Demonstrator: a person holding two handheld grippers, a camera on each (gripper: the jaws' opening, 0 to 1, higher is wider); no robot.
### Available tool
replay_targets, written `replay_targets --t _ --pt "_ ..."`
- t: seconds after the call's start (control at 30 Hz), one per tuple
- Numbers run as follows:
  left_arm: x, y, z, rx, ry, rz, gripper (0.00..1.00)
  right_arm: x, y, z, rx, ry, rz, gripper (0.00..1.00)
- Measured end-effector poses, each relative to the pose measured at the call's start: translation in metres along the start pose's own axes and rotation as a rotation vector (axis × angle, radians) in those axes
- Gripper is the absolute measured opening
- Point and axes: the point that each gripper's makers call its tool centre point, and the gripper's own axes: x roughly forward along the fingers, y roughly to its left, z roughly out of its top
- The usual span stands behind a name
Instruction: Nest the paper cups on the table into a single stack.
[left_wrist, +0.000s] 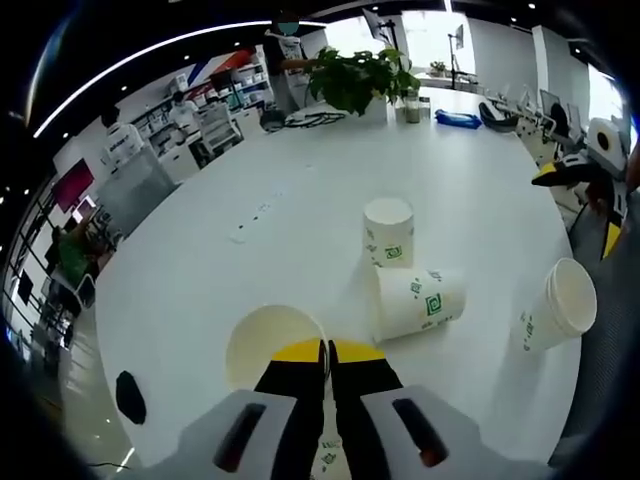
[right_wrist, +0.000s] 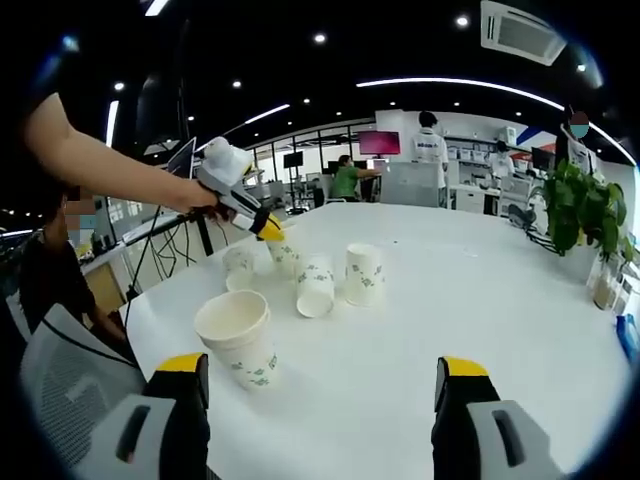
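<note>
A: Left gripper view first, what's it got?

B: Left gripper (left_wrist: 327, 372) is clamped, jaws nearly together, on the rim of an upright paper cup (left_wrist: 274, 345) close to the cam. Past it on the white table (left_wrist: 200, 270): an upside-down cup (left_wrist: 389, 231), a cup on its side (left_wrist: 418, 301) touching it, and a tipped cup (left_wrist: 557, 304) near the table edge, well apart from the pair.

A: Right gripper view?

B: Right gripper (right_wrist: 324, 395) is spread wide w/ nothing between the jaws. Upright cup (right_wrist: 241, 337) sits just beyond its left jaw. Further back, the left gripper (right_wrist: 262, 226) comes in from the left, pinching a cup (right_wrist: 284, 252) by the rim, w/ three more cups around it: one (right_wrist: 238, 266) to its left, one lying down (right_wrist: 315, 286), one inverted (right_wrist: 364, 273).

A: Tip for the step?

B: My read: carry the held cup mouth-up, line it up square over an upright cup and lower straight. Tilt = rim snags. The right gripper could steady the base cup; paper's light and prob slides.
</note>
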Motion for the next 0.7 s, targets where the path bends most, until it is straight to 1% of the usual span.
replay_targets --t 0.13,0.2,0.37,0.43,0.7 --pt "-0.006 -0.005 0.002 0.005 0.000 0.002 0.00 0.000 0.001 0.001 -0.003 -0.005 0.004 0.95" --pt "-0.015 -0.013 0.007 0.012 -0.002 0.004 0.00 0.000 0.001 0.002 -0.004 -0.011 0.005 0.95" --pt "-0.023 -0.015 0.013 0.017 -0.011 0.007 0.00 -0.001 0.001 0.003 -0.006 -0.019 0.007 0.95" --pt "-0.028 -0.018 0.014 0.020 -0.014 0.009 0.00 -0.001 0.002 0.005 -0.006 -0.026 0.010 0.95" --pt "-0.037 -0.020 0.010 0.035 -0.003 0.016 0.00 -0.002 0.004 0.008 -0.010 -0.037 0.018 0.94"
